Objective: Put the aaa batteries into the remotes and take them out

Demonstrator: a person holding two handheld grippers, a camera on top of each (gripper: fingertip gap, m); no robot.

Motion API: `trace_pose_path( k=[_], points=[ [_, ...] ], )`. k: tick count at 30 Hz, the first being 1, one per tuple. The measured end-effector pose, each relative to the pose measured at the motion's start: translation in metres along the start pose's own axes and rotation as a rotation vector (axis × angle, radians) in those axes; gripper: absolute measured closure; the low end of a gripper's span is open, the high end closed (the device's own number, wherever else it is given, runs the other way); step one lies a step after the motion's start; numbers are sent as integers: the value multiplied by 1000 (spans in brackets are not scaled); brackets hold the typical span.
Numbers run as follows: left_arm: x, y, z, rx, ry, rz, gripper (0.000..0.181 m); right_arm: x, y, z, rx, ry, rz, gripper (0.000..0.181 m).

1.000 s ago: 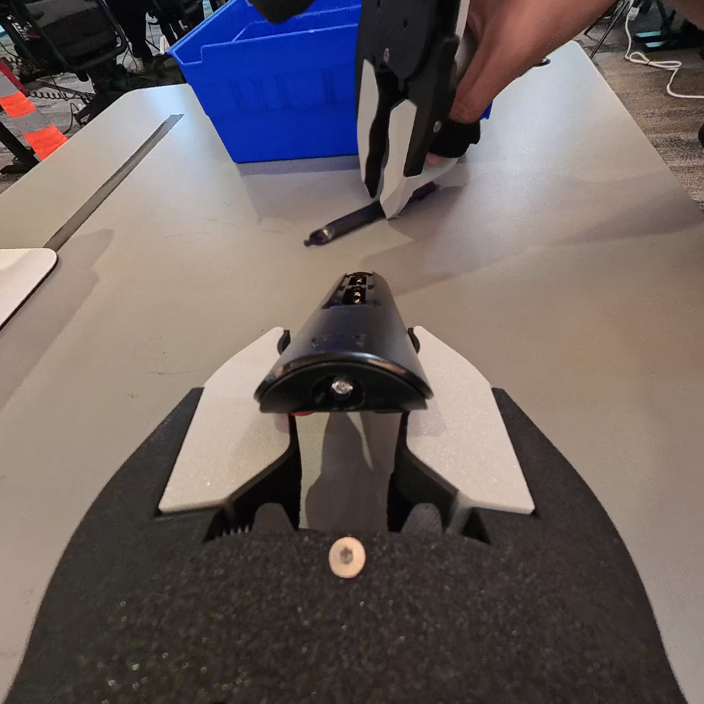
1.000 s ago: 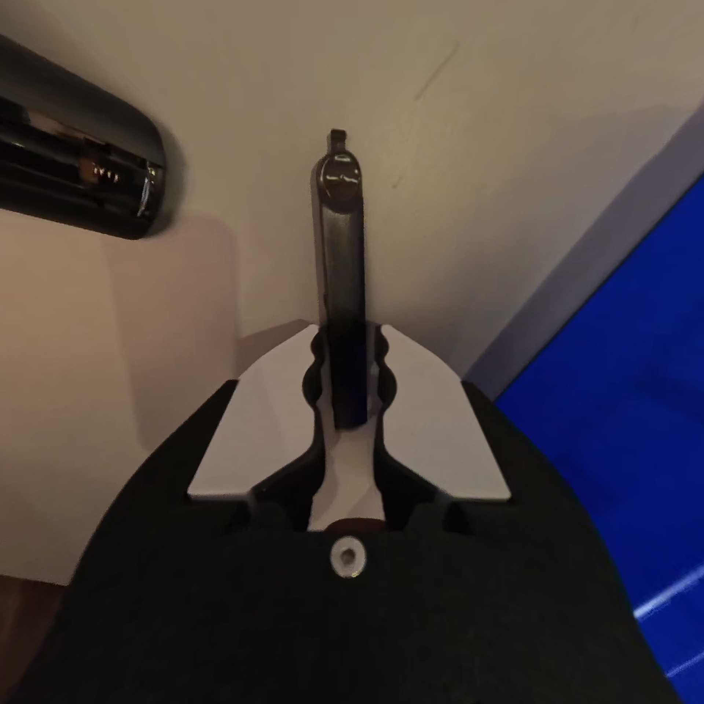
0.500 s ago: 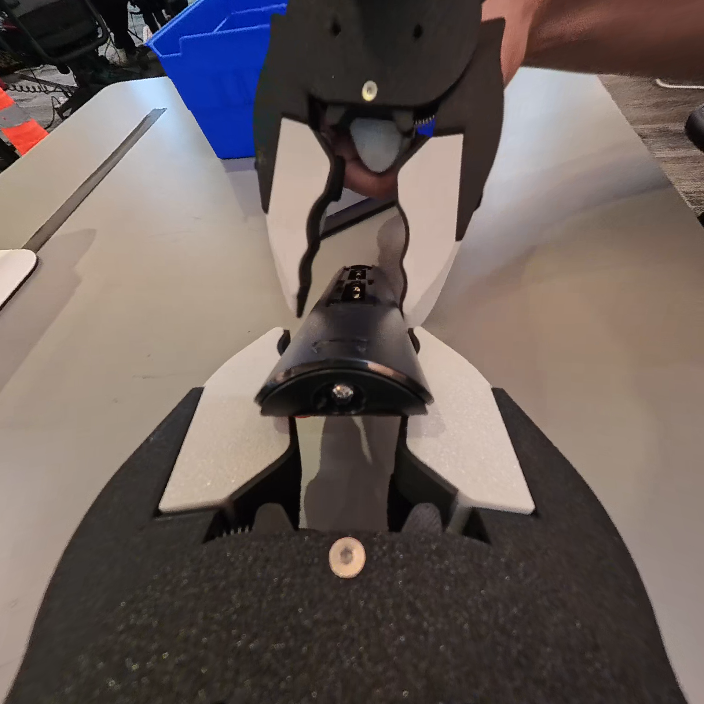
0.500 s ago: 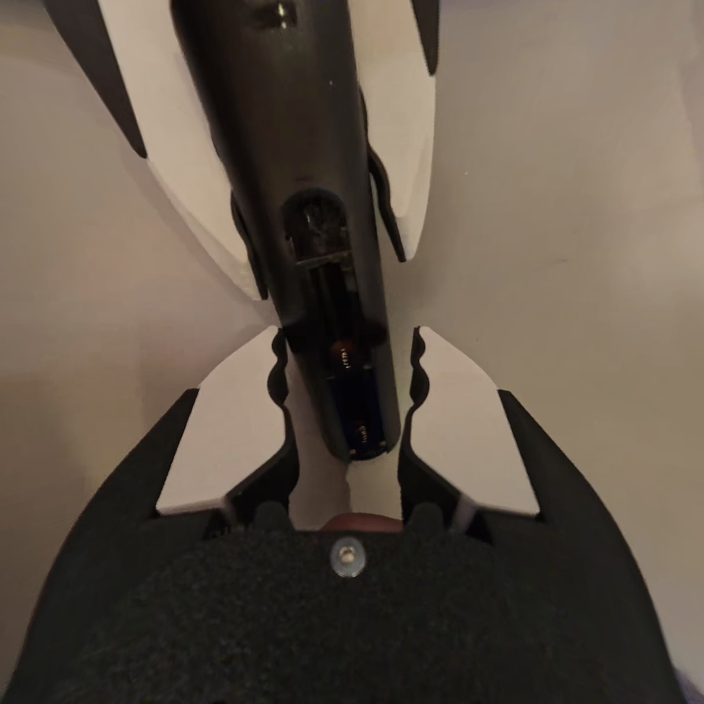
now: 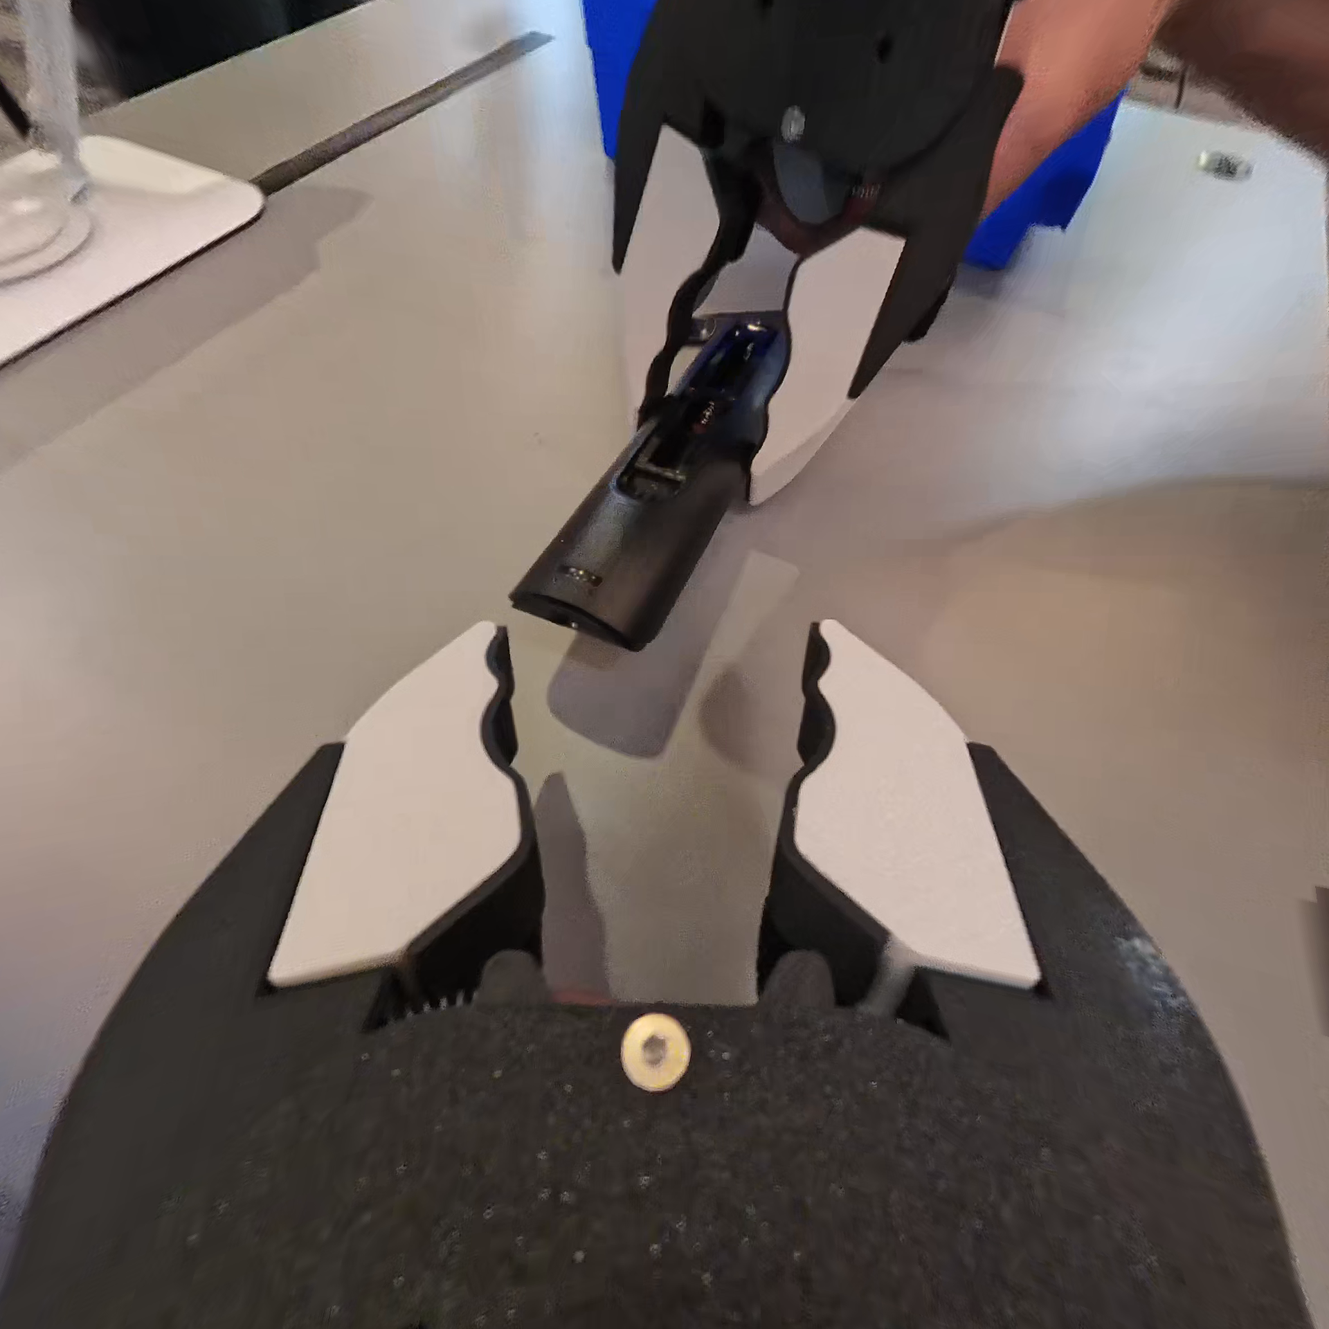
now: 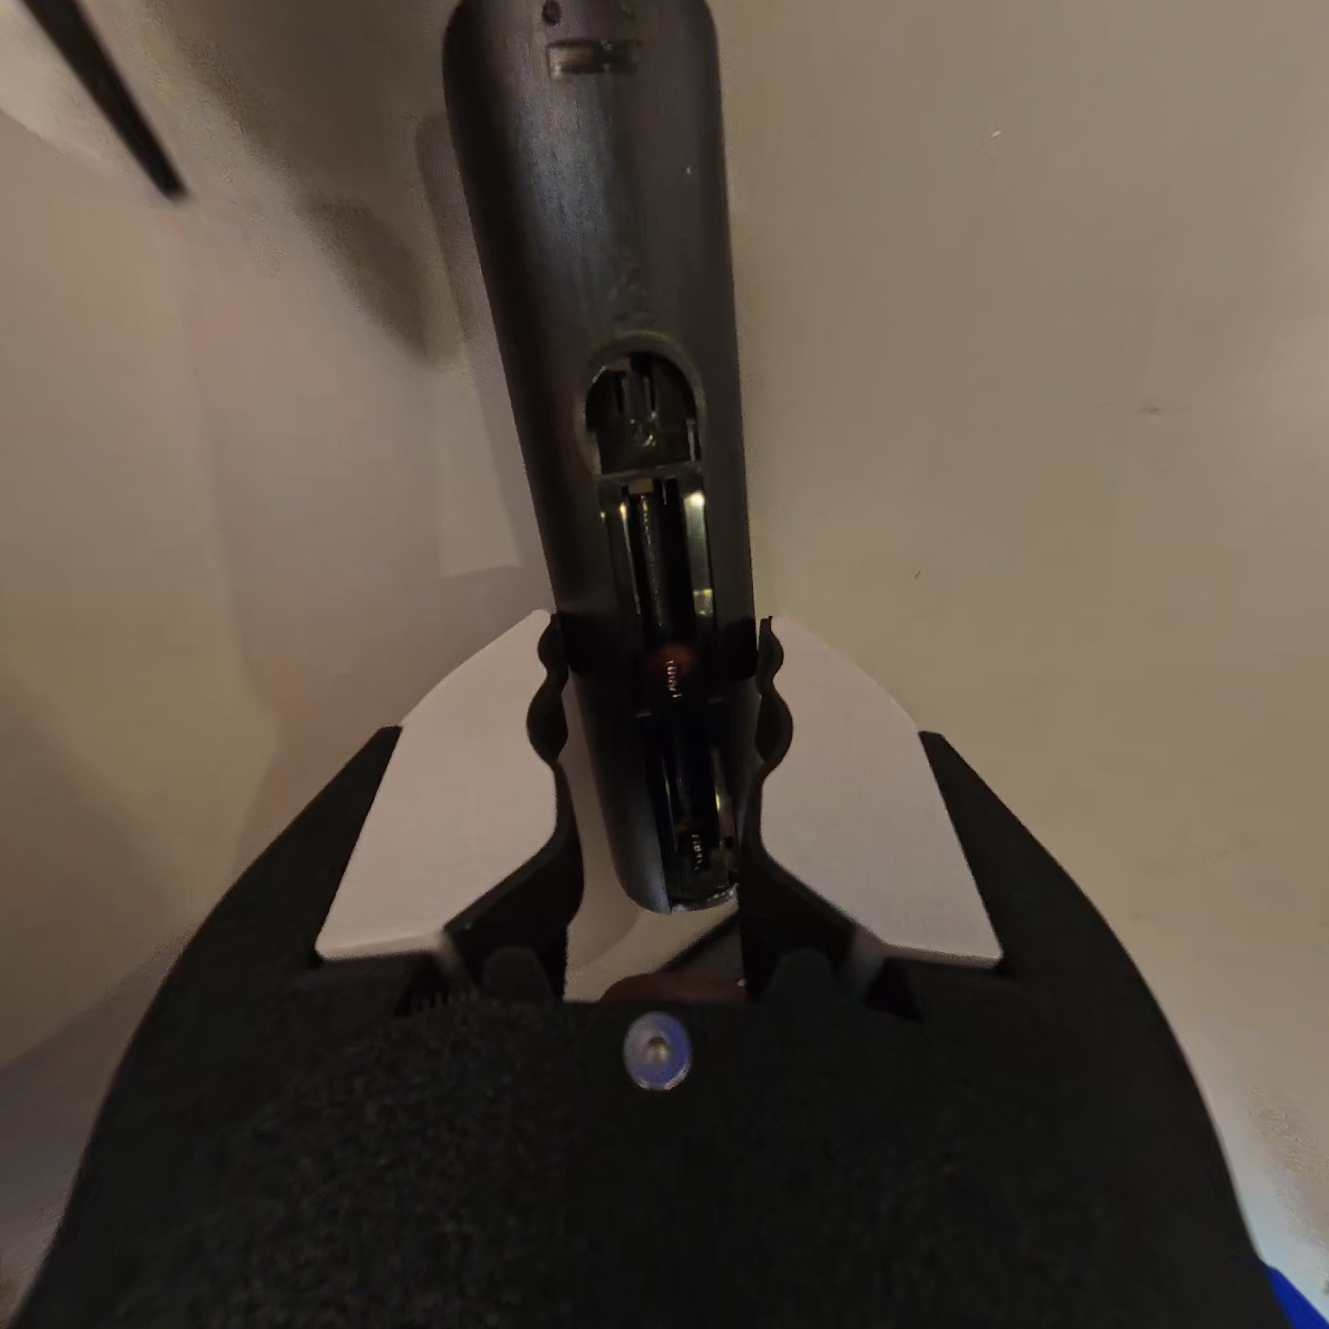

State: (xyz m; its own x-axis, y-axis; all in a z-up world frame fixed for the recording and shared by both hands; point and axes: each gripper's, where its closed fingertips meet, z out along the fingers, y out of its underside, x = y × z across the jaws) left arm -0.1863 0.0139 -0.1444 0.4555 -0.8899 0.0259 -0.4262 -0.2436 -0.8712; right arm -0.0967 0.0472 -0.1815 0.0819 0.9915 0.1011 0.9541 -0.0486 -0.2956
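**A:** Grey tabletop [image 5: 216,503], blue bin [image 5: 1035,208] at the back. Where's the remote?

**B:** Remote [image 5: 647,532] is clamped at its battery end by my right gripper [image 6: 658,647]; the front end sticks out toward my left gripper [image 5: 658,640], whose jaws are spread with nothing between them.

**A:** Cover?

**B:** Off. The compartment [image 6: 665,633] is exposed, with dark cells apparently seated inside; count unclear.

**A:** Handling?

**B:** I'd guess light, rigid plastic with a smooth, tapered shell, so it could slip. Grip the flat sides mid-body and stay clear of the open bay.

Left gripper [image 5: 658,633] open, right gripper [image 5: 708,439] clamping remote [image 5: 633,554]
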Motion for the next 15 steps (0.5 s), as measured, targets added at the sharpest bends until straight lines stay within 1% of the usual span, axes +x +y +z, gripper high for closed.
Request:
trace_pose_path(
  k=[4,5,9,11,13,15],
  points=[
    [7,9,-26,41,-39,-172,112,-2,2,10,-73,-30,-6,131],
    [10,11,-31,49,-38,-205,112,-2,-1,11,-63,-36,6,131],
    [26,20,-46,74,-30,-267,112,-6,0,12,-85,-83,32,130],
    [30,22,-52,78,-47,-286,112,-6,-1,13,-60,-89,23,132],
    [33,22,-59,83,-71,-302,113,-5,-1,10,-31,-93,38,129],
    [35,20,-66,88,-94,-313,113,-5,-6,0,65,-95,85,129]
  ],
)
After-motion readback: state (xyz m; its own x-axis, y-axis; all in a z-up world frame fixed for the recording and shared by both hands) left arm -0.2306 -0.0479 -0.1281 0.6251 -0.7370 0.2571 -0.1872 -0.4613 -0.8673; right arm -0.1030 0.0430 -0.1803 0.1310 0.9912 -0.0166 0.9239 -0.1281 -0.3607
